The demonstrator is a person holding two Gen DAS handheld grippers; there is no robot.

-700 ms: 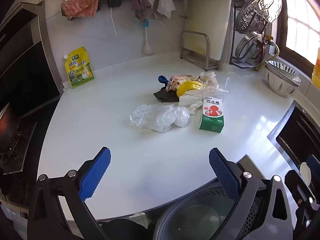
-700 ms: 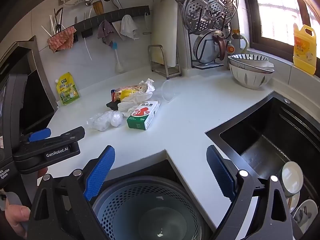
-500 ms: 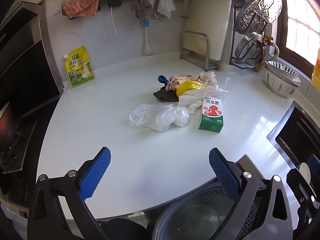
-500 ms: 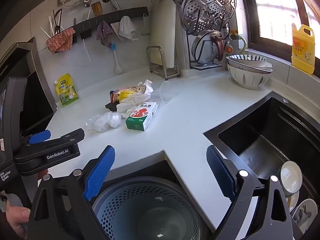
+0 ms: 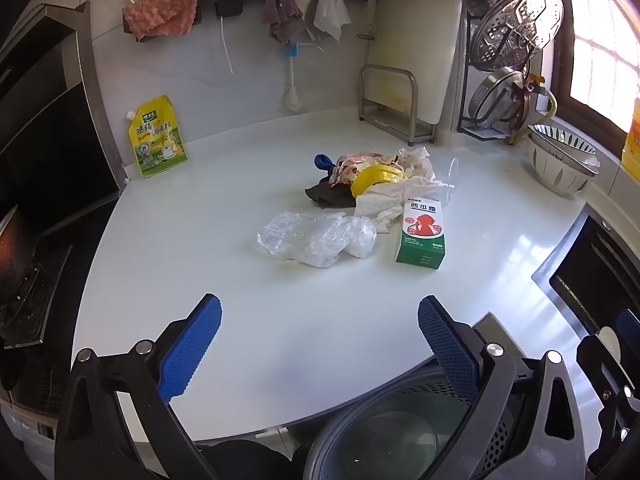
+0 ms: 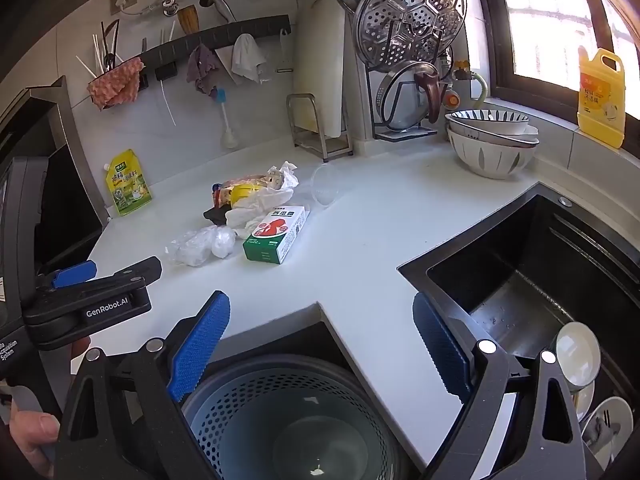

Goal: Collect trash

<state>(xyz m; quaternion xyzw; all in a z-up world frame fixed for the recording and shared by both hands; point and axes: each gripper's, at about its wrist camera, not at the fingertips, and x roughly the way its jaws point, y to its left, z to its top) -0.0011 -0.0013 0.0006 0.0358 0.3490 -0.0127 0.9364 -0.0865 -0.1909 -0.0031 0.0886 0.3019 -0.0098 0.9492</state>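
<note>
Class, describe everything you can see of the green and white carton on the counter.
The green and white carton is a small rectangular cardboard box with a red picture and Chinese characters on its white top face and a green band at its near end. It looks closed and undamaged, lying flat on the white countertop, beside crumpled white paper; whether they touch is unclear.

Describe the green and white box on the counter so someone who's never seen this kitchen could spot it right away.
Start at the white countertop and find the trash pile in its middle. The green and white box lies flat at the pile's edge nearest the sink, beside the crumpled clear bag. It is the only rigid, printed carton there, with a red picture on top.
</note>
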